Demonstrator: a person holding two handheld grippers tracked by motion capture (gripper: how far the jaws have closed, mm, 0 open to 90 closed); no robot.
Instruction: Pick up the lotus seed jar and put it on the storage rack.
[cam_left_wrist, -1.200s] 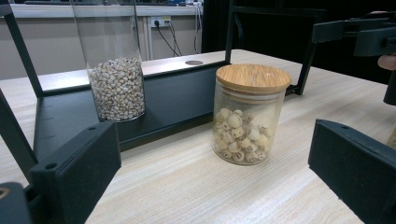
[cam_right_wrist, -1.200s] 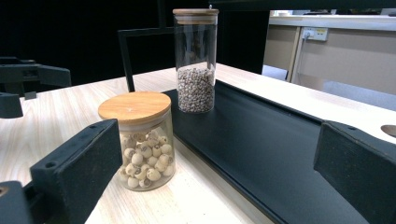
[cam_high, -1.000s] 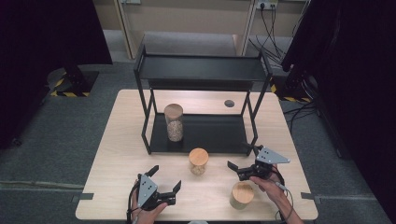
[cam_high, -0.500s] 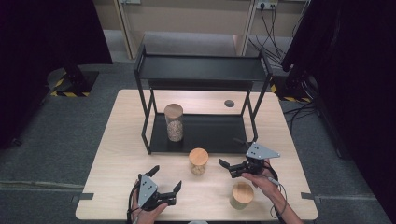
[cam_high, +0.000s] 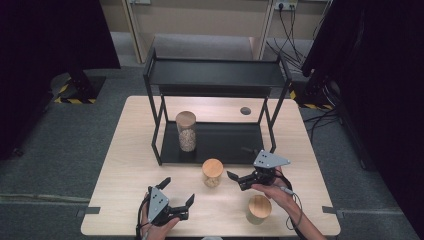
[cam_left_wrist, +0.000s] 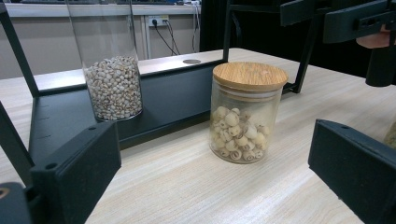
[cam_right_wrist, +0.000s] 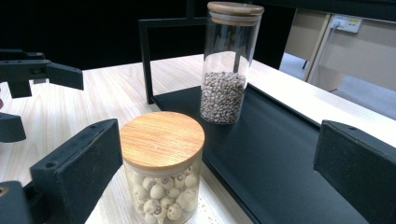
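1. Near the bench's front edge, the short glass jar with a round wooden lid (cam_high: 212, 172) stands untouched.
2. Right gripper (cam_high: 238, 181), fingers apart, has moved leftward toward it.
3. Left gripper (cam_high: 177, 192) stays put, fingers apart.

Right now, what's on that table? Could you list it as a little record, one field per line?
Table: light wood table
Rack: black two-level shelf rack, its lower tray resting on the table
Tall jar: tall glass jar with wooden lid, part full of small grains, upright on the lower tray
Short jar: short glass jar of pale round seeds, wooden lid, on the table in front of the rack
Third jar: wooden-lidded jar near the front edge
Left gripper: open, holding nothing
Right gripper: open, aimed at the short jar, not touching it
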